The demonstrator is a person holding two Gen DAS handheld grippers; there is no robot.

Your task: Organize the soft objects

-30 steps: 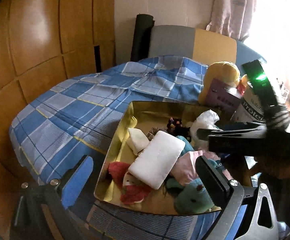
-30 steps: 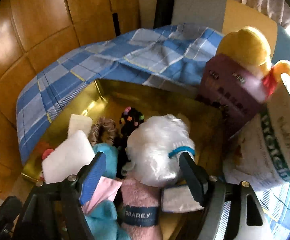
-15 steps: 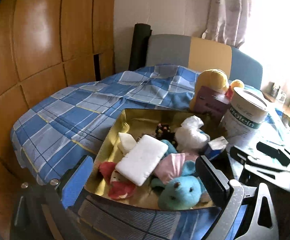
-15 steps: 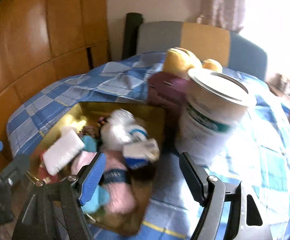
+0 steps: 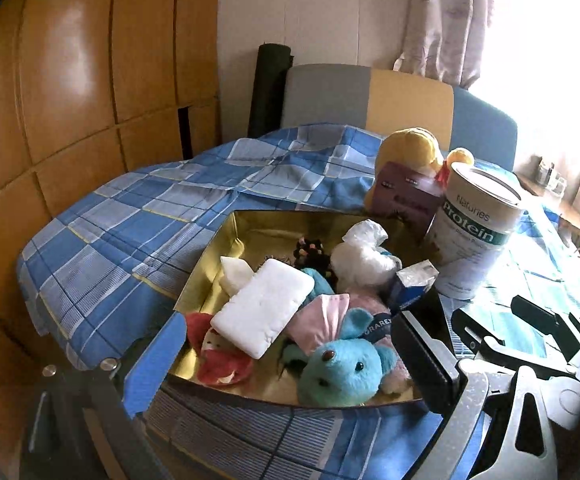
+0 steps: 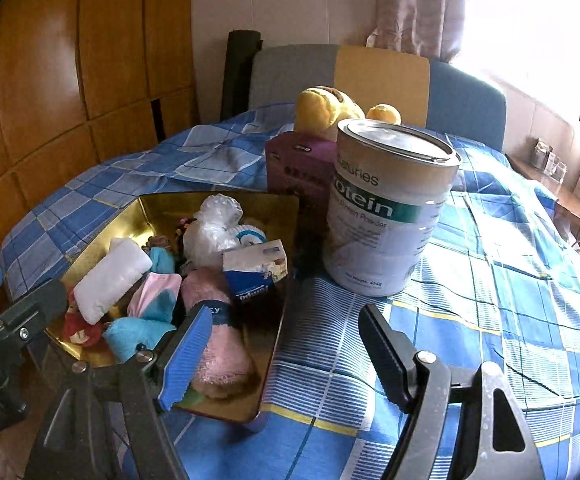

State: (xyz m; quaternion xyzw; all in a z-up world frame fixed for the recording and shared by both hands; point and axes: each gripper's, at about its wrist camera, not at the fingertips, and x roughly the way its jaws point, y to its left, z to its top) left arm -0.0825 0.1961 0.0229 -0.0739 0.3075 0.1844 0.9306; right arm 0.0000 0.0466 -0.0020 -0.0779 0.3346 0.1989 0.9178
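Right gripper (image 6: 286,348) spread wide, empty, lower centre over blue checked cloth (image 6: 490,280). Left gripper (image 5: 290,360) likewise spread, holding nothing. Gold tray (image 6: 282,312) left of centre holds soft toys; blue plush (image 5: 340,368) nearest.

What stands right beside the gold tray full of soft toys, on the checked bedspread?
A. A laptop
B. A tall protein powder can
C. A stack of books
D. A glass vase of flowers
B: the protein can stands upright on the blue checked bedspread just next to the gold tray, with a purple box behind it; no vase, books or laptop show.
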